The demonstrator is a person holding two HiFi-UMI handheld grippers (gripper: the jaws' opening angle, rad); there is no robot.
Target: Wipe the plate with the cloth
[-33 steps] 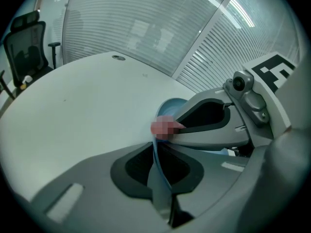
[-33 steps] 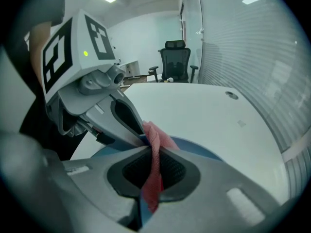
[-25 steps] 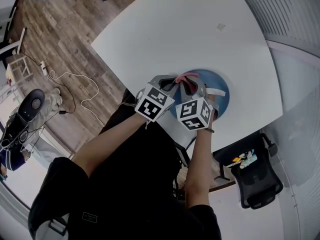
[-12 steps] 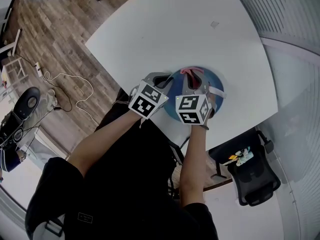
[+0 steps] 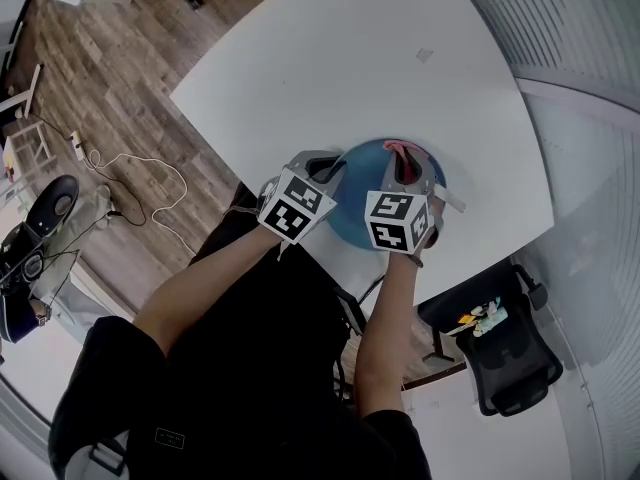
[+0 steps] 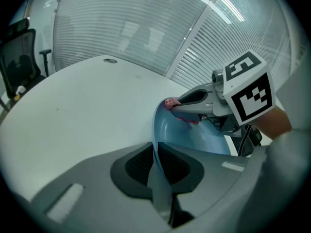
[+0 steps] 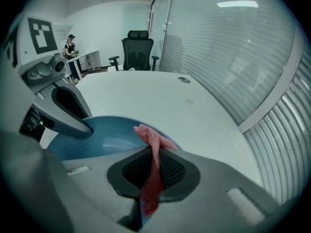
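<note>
We see L gripper (image 6: 156,159) clamped on plate (image 5: 358,188) rim, R gripper (image 7: 154,166) pinching pink cloth (image 7: 146,132) at plate's far edge.

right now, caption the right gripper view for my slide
The right hand-held gripper shut on a pink cloth at the blue plate's rim; left hand-held gripper grips the other side.

A black office chair (image 5: 505,353) stands near the white table (image 5: 350,68).

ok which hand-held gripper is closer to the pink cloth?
Right. The right hand-held gripper is clamped on the pink cloth at the blue plate; the left hand-held gripper grips the plate's rim, across the plate from it.
</note>
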